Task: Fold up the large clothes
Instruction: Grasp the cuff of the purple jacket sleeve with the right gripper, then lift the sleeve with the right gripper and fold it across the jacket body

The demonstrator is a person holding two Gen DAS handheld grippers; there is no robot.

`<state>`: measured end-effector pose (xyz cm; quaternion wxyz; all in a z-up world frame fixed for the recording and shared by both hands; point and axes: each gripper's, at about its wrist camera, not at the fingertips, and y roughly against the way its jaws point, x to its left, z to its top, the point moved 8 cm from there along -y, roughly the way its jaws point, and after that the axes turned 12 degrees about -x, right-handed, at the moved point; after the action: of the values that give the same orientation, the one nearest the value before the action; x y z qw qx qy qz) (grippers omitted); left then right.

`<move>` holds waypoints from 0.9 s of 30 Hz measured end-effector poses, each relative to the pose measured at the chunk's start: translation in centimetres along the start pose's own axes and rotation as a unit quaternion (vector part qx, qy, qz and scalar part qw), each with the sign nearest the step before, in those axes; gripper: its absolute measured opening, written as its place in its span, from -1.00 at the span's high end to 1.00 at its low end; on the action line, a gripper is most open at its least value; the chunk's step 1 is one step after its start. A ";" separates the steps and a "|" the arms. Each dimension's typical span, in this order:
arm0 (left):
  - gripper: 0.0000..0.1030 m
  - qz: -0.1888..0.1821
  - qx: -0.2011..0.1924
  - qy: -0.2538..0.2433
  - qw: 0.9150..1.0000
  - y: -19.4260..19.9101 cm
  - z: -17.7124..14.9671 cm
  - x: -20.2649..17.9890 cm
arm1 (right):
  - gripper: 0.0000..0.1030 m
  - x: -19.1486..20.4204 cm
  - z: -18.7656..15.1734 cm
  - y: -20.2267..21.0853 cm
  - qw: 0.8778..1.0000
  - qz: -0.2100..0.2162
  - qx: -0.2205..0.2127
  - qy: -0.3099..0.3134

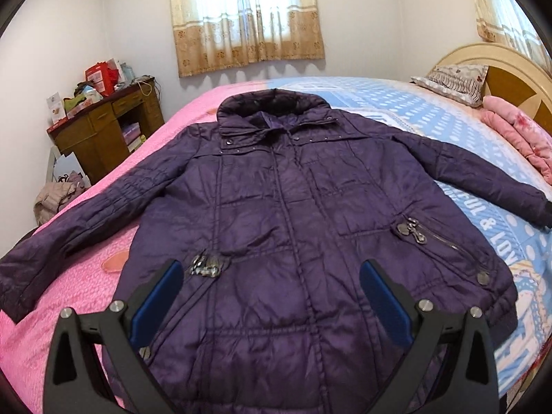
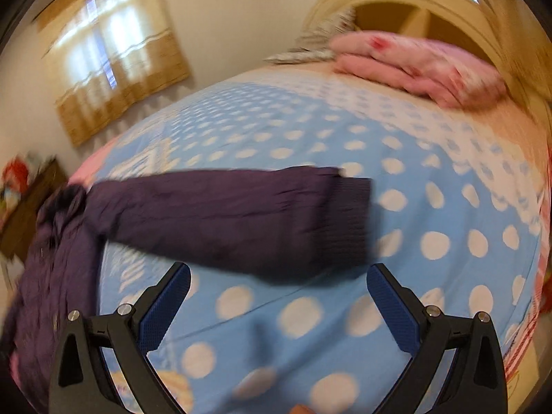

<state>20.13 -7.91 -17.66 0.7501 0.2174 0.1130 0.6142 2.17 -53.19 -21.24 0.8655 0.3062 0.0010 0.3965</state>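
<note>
- Left wrist view: purple jacket [image 1: 296,214] is lying flat, front up, on the bed [image 1: 448,131], sleeves spreading out to both sides, collar pointing toward the curtain [image 1: 246,17].
- Left gripper [image 1: 270,270] is hovering above the jacket's lower front, fingers spread wide, gripping nothing.
- Right wrist view, blurred: right gripper [image 2: 278,276] is hanging over the blue dotted sheet, fingers spread, empty, just beside the jacket sleeve [image 2: 241,217].

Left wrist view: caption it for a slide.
Open left tongs hover over a purple jacket spread flat, sleeves out, on the bed.
</note>
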 end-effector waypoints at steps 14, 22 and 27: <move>-1.00 0.050 0.008 0.006 0.999 -4.6 0.7 3.5 | 0.04 -3.4 1.4 -7.1 0.996 0.025 0.056 -0.071; -1.00 0.044 0.017 0.012 0.999 -4.7 0.0 3.6 | 0.34 -3.1 5.0 -7.2 0.995 0.051 0.037 -0.076; -1.00 0.039 0.013 0.020 0.999 -4.0 0.1 4.1 | 0.37 -0.3 12.6 -5.9 0.998 0.045 -0.020 -0.023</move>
<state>24.54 -4.54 -19.07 0.7205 0.2192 0.1278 0.6454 9.06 -63.01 -14.24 0.8524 0.2973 -0.0411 0.4281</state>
